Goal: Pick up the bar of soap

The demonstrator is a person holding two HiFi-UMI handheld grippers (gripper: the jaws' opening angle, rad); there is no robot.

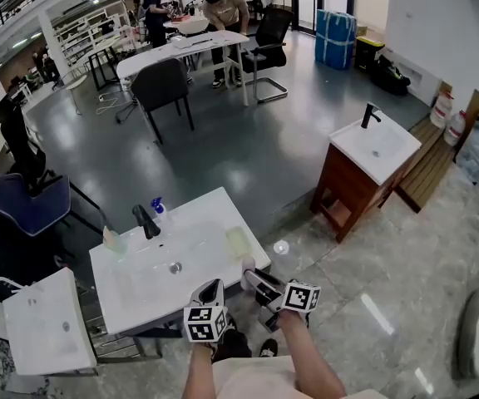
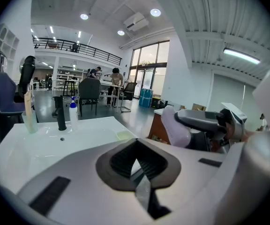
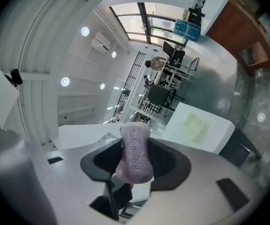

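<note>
A pale purple bar of soap (image 3: 134,144) stands on end between the pads of my right gripper (image 3: 136,162), which is shut on it. In the head view the right gripper (image 1: 256,279) hangs just off the front right corner of the white washbasin (image 1: 202,223), with the soap (image 1: 248,266) at its tip. The left gripper view shows the soap (image 2: 175,125) level and to the right. My left gripper (image 2: 137,165) has its ribbed pads together, nothing between them, and sits at the basin's front edge (image 1: 209,293). A greenish soap dish (image 1: 238,241) lies empty on the basin's right side.
A black tap (image 1: 145,221), a spray bottle (image 1: 158,209) and a pale bottle (image 1: 111,239) stand at the basin's back. A second white basin (image 1: 44,322) is at the left; a brown washstand (image 1: 364,169) at the right. People stand at tables far behind.
</note>
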